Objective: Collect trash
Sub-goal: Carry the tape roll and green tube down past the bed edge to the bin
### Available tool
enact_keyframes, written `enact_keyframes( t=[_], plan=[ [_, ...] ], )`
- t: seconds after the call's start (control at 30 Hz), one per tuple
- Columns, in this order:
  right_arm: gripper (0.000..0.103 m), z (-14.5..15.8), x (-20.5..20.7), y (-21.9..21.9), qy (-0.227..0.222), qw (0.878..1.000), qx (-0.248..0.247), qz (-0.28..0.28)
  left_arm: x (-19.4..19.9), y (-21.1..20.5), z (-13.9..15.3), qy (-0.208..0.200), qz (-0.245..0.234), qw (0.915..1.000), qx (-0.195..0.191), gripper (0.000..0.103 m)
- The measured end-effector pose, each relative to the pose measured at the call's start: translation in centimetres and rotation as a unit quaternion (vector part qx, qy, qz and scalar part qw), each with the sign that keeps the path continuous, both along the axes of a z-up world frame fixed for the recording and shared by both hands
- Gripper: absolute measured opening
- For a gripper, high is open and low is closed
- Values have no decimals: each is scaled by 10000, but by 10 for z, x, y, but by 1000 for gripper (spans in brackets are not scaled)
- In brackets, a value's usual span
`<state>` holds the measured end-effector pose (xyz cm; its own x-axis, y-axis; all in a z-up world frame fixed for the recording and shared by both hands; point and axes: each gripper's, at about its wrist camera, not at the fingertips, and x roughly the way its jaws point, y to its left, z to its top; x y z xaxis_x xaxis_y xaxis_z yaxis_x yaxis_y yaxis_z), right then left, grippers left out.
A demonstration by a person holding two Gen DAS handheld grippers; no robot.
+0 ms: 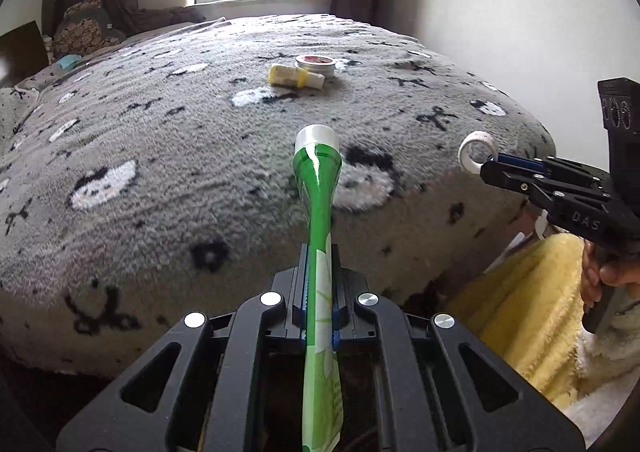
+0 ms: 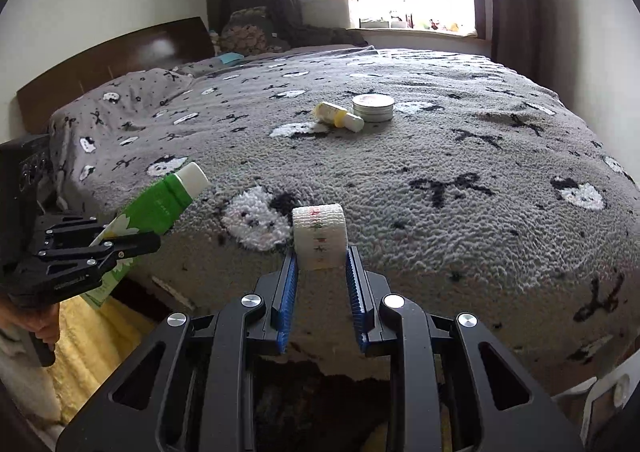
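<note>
While both grippers are hanging over the near edge of the bed (image 2: 460,187), each is carrying a piece of trash. The left gripper (image 1: 318,272) is clamping its fingers (image 1: 301,284) flat on a green tube (image 1: 318,203); the tube is running lengthwise between them, its white cap (image 1: 317,136) sticking out well past the tips and its crimped tail trailing back under the gripper body. In the right wrist view the same tube (image 2: 154,207) is showing tilted, cap up and toward the bed. The right gripper (image 2: 320,264) is pinching a small white tape roll (image 2: 319,236) with its fingers (image 2: 354,280) pressing on the roll's two flat sides, right at the tips, so most of the roll is standing clear ahead of them. From the left wrist view the roll (image 1: 476,151) is appearing as a ring held at the fingertips. Farther back on the bed, well apart from both grippers, a yellow bottle (image 2: 340,115) is lying on its side just beside a round tin (image 2: 373,107).
</note>
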<state>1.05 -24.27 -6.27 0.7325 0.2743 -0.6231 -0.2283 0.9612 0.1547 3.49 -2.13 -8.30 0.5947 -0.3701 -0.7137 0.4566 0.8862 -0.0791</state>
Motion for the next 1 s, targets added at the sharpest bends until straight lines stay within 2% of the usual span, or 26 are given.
enact_keyframes(
  t=[0.27, 0.47, 1.0],
  plan=[
    [25, -36, -17, -9, 546, 9983, 157, -143, -31, 2, -30, 543, -107, 9984, -105, 6],
    [25, -64, -28, -6, 942, 9952, 243, -121, -43, 0, -67, 1095, -117, 9939, -102, 6],
    [25, -124, -25, 21, 1724, 9849, 75, 155, -35, -8, -153, 2037, 16, 9787, 243, 6]
  ],
)
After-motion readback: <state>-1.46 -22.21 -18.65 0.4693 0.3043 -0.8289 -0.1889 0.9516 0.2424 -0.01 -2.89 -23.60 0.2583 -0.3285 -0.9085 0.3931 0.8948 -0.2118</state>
